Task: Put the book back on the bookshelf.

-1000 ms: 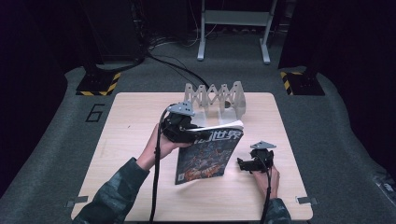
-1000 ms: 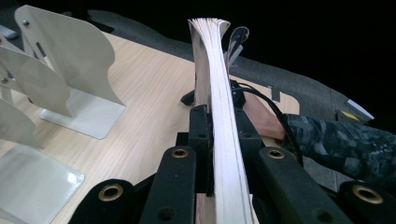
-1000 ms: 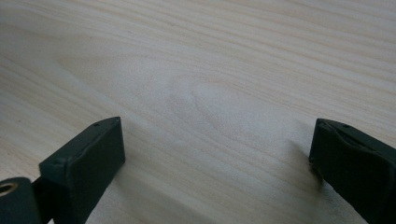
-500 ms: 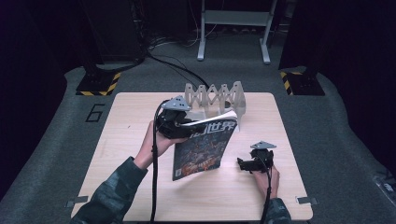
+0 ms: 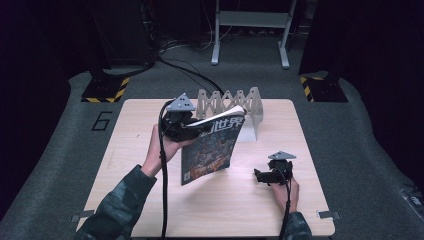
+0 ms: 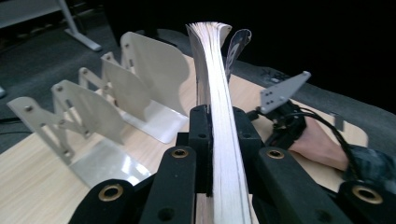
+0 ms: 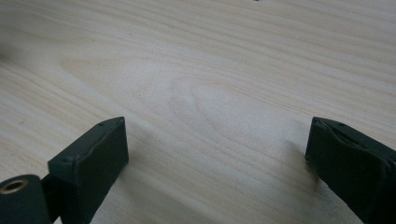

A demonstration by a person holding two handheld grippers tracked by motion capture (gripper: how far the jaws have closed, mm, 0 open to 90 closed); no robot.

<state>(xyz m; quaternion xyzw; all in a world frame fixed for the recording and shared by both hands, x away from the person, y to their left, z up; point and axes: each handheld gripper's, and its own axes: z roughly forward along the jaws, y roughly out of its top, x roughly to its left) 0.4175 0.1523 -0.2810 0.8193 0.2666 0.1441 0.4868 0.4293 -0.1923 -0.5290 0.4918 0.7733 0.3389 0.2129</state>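
Left hand (image 5: pixel 160 150): entered from the bench's near edge in a camouflage sleeve (image 5: pixel 117 205), gripper raised above the wooden bench (image 5: pixel 130 150).

Left gripper (image 5: pixel 192 129): black, with a grey three-cornered plate on top and a black cable (image 5: pixel 162 190) trailing down toward the near edge. Its jaws were clamped together on the magazine; in the left gripper view the pads (image 6: pixel 201 140) pressed flat against both sides of the stacked page edges.

Magazine (image 5: pixel 212 147): held off the bench by its upper left corner, hanging tilted, cover facing the person, with large white characters across the top and dark, busy artwork below. In the left gripper view its pages (image 6: pixel 219 116) ran edge-on away from the camera and fanned slightly at the far end. Its upper right corner sat just in front of the rack; whether the two touched could not be told.

Rack (image 5: pixel 232 105): pale grey metal, an accordion row of upright dividers, standing at the far middle of the bench. In the left gripper view its dividers (image 6: pixel 149 70) stood beside the magazine.

Right gripper (image 5: pixel 261 176): black, grey plate on top, resting low at the bench's near right, well apart from the magazine. In the right gripper view its jaws stood wide apart over bare wood (image 7: pixel 210 93), with nothing between them.

Right hand (image 5: pixel 285 192): gripped the body from behind.
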